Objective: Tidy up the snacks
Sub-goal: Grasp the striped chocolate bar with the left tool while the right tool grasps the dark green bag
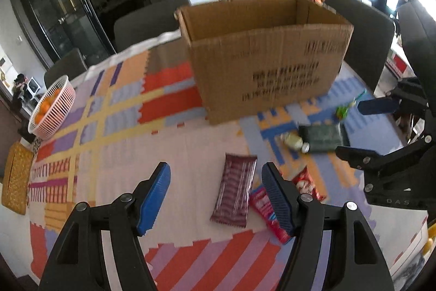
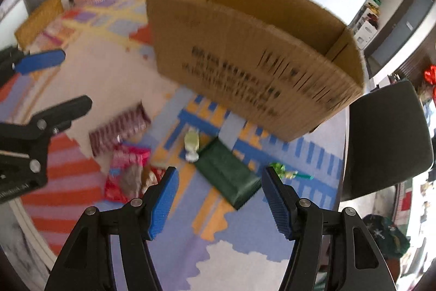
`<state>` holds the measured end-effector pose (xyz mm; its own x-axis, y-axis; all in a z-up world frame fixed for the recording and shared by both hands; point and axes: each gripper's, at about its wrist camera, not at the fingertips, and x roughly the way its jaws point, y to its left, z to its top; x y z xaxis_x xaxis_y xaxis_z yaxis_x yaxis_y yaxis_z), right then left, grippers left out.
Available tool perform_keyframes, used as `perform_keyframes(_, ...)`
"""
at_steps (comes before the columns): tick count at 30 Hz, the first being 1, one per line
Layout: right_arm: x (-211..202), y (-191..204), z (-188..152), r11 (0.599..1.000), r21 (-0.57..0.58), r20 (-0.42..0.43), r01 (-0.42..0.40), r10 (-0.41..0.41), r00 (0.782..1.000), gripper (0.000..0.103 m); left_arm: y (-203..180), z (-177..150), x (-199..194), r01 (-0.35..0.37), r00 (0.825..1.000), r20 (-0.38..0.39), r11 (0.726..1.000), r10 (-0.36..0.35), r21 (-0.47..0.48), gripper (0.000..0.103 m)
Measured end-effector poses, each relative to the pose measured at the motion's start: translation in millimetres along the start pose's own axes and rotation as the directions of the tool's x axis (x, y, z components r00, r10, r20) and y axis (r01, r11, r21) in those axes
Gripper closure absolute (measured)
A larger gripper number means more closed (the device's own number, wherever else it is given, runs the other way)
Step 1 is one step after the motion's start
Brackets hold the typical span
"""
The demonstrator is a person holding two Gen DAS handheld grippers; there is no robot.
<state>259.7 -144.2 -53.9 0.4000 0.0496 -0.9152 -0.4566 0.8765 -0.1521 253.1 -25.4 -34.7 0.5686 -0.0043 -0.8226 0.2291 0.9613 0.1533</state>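
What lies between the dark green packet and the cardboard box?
Only bare tablecloth separates the dark green packet from the cardboard box, seen in the right wrist view.

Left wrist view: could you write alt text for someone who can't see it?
An open left tool hovers over a maroon snack packet on a colourful patterned tablecloth. Behind stands an open cardboard box; more snacks and the right tool lie to the right.

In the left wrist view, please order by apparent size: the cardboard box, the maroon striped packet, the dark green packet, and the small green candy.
1. Cardboard box, by far the largest.
2. Maroon striped packet.
3. Dark green packet; it lies farther from the camera, so its rank against the maroon one is unsure.
4. Small green candy, smallest.
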Motion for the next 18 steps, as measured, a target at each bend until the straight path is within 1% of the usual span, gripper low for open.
perform_keyframes(7, 20, 6, -7, 0.999, -0.047, -0.068, -0.003, 0.0, 0.998, 0.039, -5, -7, 30, 0.033, 0.995, -0.092, 0.999, -0.03, 0.036, 0.034)
perform_keyframes(11, 35, 8, -7, 0.997, -0.072, -0.107, 0.017, -0.025, 0.994, 0.039, -1, -8, 49, 0.038, 0.989, -0.143, 0.999, -0.033, 0.028, 0.034)
perform_keyframes(14, 47, 6, -7, 0.997, -0.081, -0.137, 0.018, -0.029, 0.99, 0.039, 3, -8, 62, 0.067, 0.983, -0.174, 0.998, -0.064, 0.009, 0.034)
perform_keyframes(18, 57, 4, -6, 0.995, -0.095, -0.162, 0.014, -0.029, 0.986, 0.039, 0, -6, 73, 0.116, 0.974, -0.195, 0.993, -0.113, 0.004, 0.034)
